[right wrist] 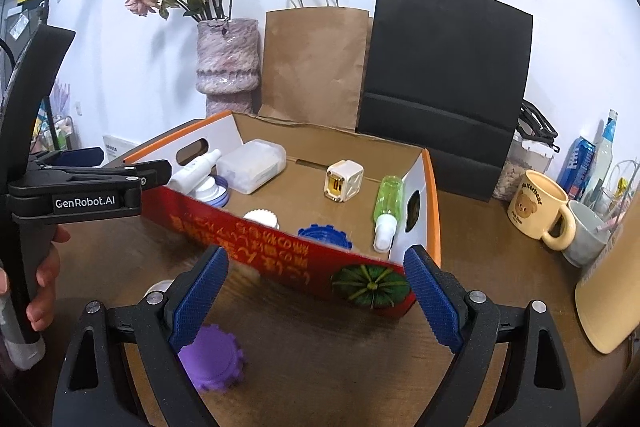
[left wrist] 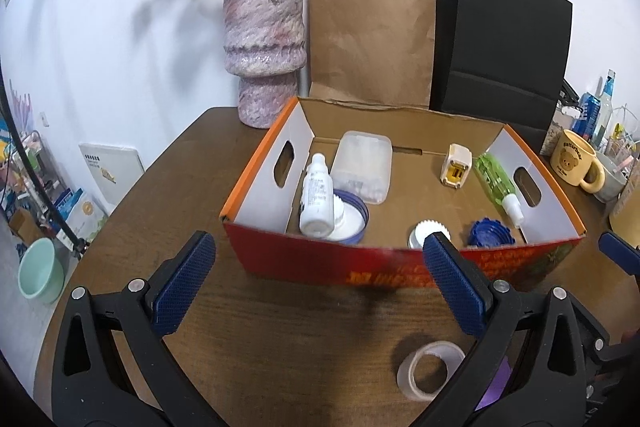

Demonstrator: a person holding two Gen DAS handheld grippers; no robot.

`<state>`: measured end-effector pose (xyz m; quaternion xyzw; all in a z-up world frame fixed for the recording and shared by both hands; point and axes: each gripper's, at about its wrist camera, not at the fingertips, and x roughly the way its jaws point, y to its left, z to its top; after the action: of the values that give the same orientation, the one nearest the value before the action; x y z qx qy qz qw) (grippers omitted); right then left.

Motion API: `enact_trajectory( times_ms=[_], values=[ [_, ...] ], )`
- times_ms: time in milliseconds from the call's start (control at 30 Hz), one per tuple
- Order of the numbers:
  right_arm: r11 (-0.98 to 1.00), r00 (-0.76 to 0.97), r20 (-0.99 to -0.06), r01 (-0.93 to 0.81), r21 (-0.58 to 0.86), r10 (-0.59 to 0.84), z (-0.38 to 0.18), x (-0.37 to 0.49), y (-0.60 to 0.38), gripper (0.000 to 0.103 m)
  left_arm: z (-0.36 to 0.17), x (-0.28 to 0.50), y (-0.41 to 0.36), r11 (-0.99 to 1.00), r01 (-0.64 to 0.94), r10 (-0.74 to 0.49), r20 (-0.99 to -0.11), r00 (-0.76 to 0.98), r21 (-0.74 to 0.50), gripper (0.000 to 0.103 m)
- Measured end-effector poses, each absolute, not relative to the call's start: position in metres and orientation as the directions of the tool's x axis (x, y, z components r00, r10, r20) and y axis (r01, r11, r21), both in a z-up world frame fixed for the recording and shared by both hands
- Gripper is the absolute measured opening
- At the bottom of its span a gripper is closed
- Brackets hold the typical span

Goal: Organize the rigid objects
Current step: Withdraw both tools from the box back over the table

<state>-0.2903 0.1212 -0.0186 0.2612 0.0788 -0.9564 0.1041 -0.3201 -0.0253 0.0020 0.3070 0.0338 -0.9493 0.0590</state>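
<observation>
An open cardboard box (left wrist: pixel 304 259) (right wrist: pixel 280 259) with red front and orange rim stands mid-table. Inside lie a white bottle (left wrist: pixel 317 203) on a blue-rimmed lid (left wrist: pixel 352 217), a clear plastic case (left wrist: pixel 362 165), a cream charger cube (left wrist: pixel 455 169) (right wrist: pixel 345 181), a green spray bottle (left wrist: pixel 498 185) (right wrist: pixel 386 207), a white cap (left wrist: pixel 426 231) and a blue gear-shaped lid (left wrist: pixel 490 231) (right wrist: pixel 322 233). A tape roll (left wrist: pixel 430 369) and a purple gear-shaped lid (right wrist: pixel 212 359) lie on the table in front. My left gripper (left wrist: pixel 320 287) and right gripper (right wrist: pixel 316 299) are open and empty, short of the box.
A pink vase (left wrist: pixel 264 51) with dried roses, a brown paper bag (left wrist: pixel 370 39) and a black bag (left wrist: pixel 500 47) stand behind the box. A yellow bear mug (right wrist: pixel 538 205), a grey cup (right wrist: pixel 588 233), a can and bottles crowd the right edge.
</observation>
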Motion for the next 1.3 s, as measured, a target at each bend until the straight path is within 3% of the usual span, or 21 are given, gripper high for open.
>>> enact_trajectory(
  times_ms=[667, 1300],
  values=[
    [-0.960, -0.818, -0.552, 0.260, -0.107, -0.160, -0.028, -0.244, 0.099, 0.093, -0.010, -0.268, -0.027, -0.995, 0.104, -0.076, -0.617, -0.783, -0.009, 0.103],
    [-0.955, -0.728, -0.672, 0.275, -0.109, -0.133, -0.058, -0.238, 0.079, 0.093, -0.024, -0.230, -0.043, -0.997, 0.072, -0.058, -0.654, -0.754, 0.005, 0.103]
  ],
)
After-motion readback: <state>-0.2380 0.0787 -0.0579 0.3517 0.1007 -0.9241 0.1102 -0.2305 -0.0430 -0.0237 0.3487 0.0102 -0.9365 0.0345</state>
